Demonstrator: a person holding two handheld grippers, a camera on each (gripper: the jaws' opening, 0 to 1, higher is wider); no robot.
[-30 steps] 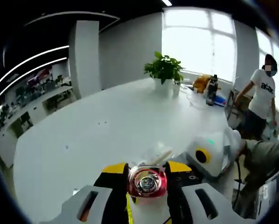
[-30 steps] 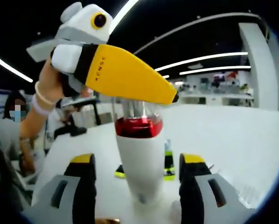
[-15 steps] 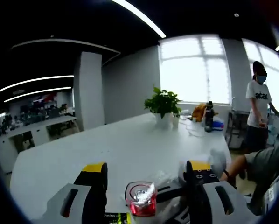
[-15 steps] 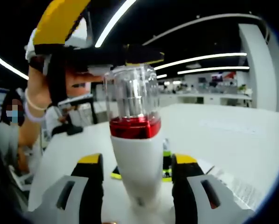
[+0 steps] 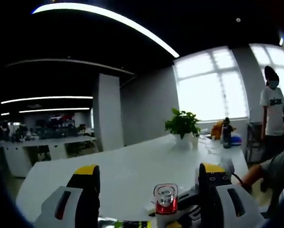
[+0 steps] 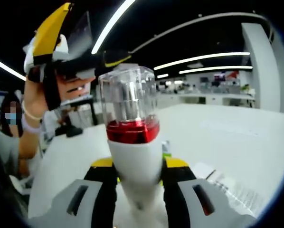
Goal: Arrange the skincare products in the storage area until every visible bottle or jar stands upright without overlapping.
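- One tall skincare bottle (image 6: 132,142) with a white plastic body, a shiny red band and a clear domed cap, long axis upright, base down on the wide white table (image 6: 237,137).
- Right gripper (image 6: 139,166) clenched on the bottle: yellow-tipped jaws pressed against the two flanks of the white body, low down, under the red band.
- Seen from the left gripper view, the same bottle (image 5: 165,202) below and ahead, roughly midway between the two jaws, cap towards the camera.
- Left gripper (image 5: 149,171) released, jaws spread wide, well apart from the bottle on both sides and touching nothing.
- Above the bottle and to its left in the right gripper view, that left gripper held by a person's hand (image 6: 37,102), higher than the cap and apart from it.
- Nearer to the bottle by far: the right gripper, already in contact; the left one only hovering over the cap.
- Judged from this: bottle upright, so the coming move likely a simple release, or a short slide across the table with the axis kept vertical; a straight opening of the right jaws needed, no sideways pull.
- Possible risk: narrow base and tall body, so easy to tip if one jaw drags on the body.
- Behind the bottle, far across the table, a green potted plant (image 5: 182,126) in a white pot.
- Other skincare products: cannot tell from these views.
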